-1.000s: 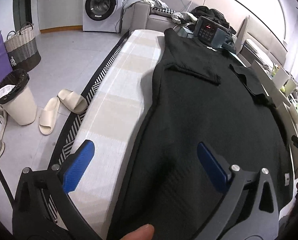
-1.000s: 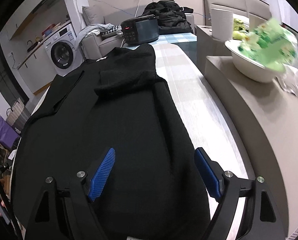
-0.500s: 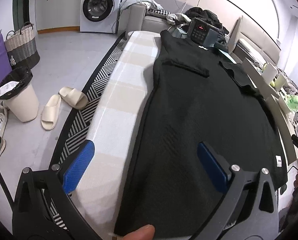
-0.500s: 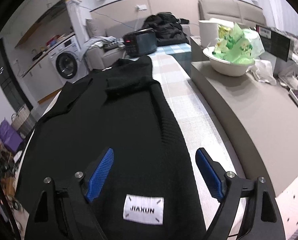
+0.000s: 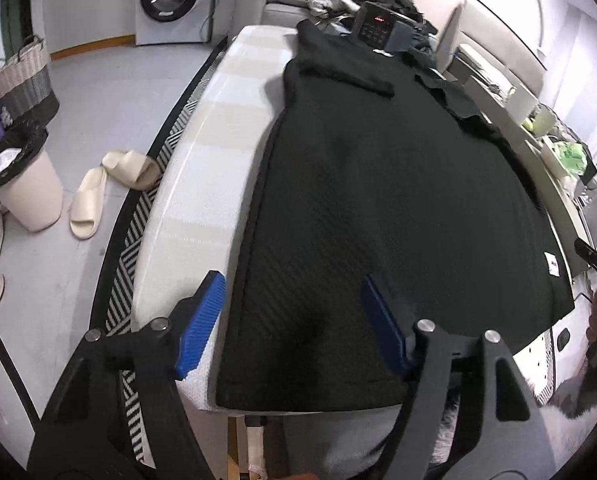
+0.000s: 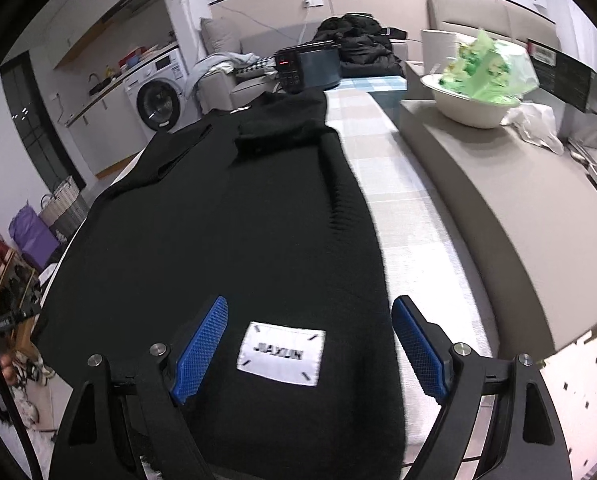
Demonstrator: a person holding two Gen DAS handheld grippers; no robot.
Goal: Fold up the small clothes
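Observation:
A black knit garment [image 5: 378, 200] lies flat and lengthwise on a padded checked table [image 5: 218, 128]; its sleeves are folded in at the far end. It also shows in the right wrist view [image 6: 238, 220], with a white label [image 6: 281, 353] near the hem. My left gripper [image 5: 294, 320] is open above the hem's left corner, holding nothing. My right gripper [image 6: 310, 344] is open above the right corner, its blue pads [image 6: 416, 344] on either side of the label.
A black appliance [image 5: 374, 26] stands at the table's far end. A grey counter [image 6: 498, 208] with a white bowl [image 6: 470, 104] of green plastic runs along the right. Slippers [image 5: 110, 184], a bin [image 5: 22, 184] and baskets are on the floor at left.
Both grippers have pulled back toward the near hem. The hem edge and the white label have come into view between the fingers. Both stay open.

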